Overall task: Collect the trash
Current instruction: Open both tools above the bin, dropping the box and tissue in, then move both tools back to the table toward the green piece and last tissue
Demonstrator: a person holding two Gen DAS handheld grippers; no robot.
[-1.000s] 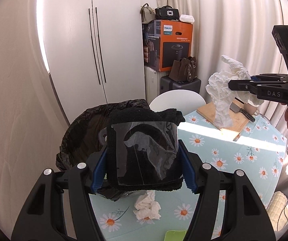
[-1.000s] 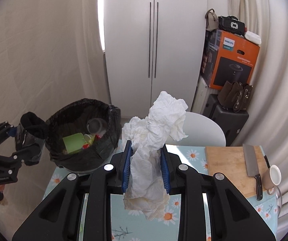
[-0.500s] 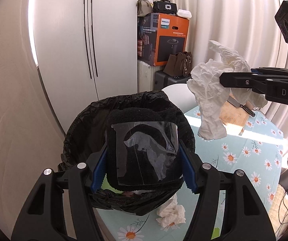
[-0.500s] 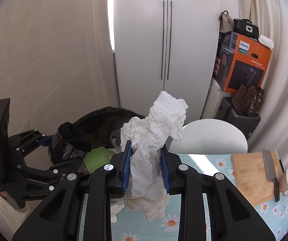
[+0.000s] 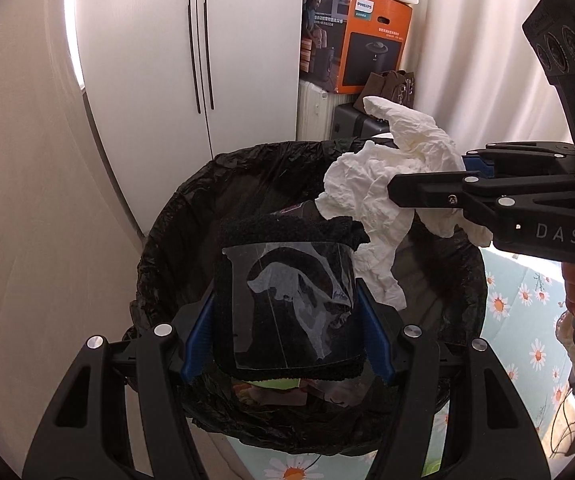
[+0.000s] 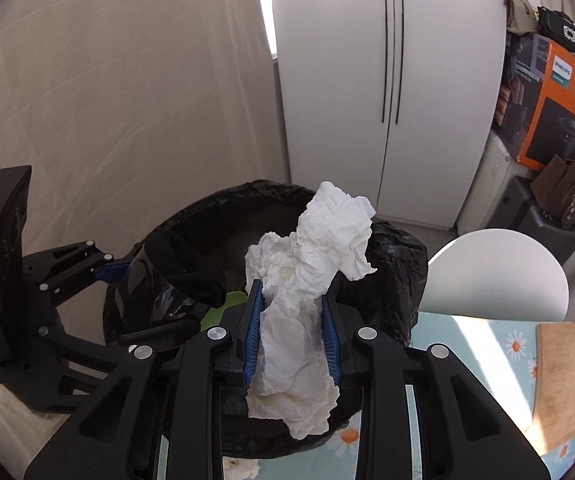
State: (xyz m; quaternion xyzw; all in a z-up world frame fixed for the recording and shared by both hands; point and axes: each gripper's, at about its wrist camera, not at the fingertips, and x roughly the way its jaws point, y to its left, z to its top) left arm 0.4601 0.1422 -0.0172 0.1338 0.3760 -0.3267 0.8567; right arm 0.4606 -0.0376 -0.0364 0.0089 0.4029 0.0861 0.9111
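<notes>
My left gripper point(image 5: 285, 320) is shut on a black fuzzy cloth item in clear plastic wrap point(image 5: 283, 292) and holds it over the open black-lined trash bin point(image 5: 183, 216). My right gripper point(image 6: 291, 324) is shut on a crumpled white paper tissue point(image 6: 311, 264) and holds it above the same bin point(image 6: 391, 264). In the left wrist view the right gripper point(image 5: 427, 188) reaches in from the right with the tissue point(image 5: 383, 188) hanging over the bin's far side. In the right wrist view the left gripper point(image 6: 119, 270) and its black item point(image 6: 175, 272) are at the left over the bin. Trash lies inside the bin.
The bin stands at the edge of a daisy-print table point(image 5: 527, 312). A small tissue wad point(image 6: 239, 470) lies on the table near the bin. A cutting board with a knife point(image 6: 563, 372) is at the right. A white chair point(image 6: 495, 276), white wardrobe point(image 6: 387, 80) and orange box point(image 6: 559, 120) stand behind.
Both grippers have moved left from above the table to above the bin, each still holding its item. The bin now fills the lower part of both views.
</notes>
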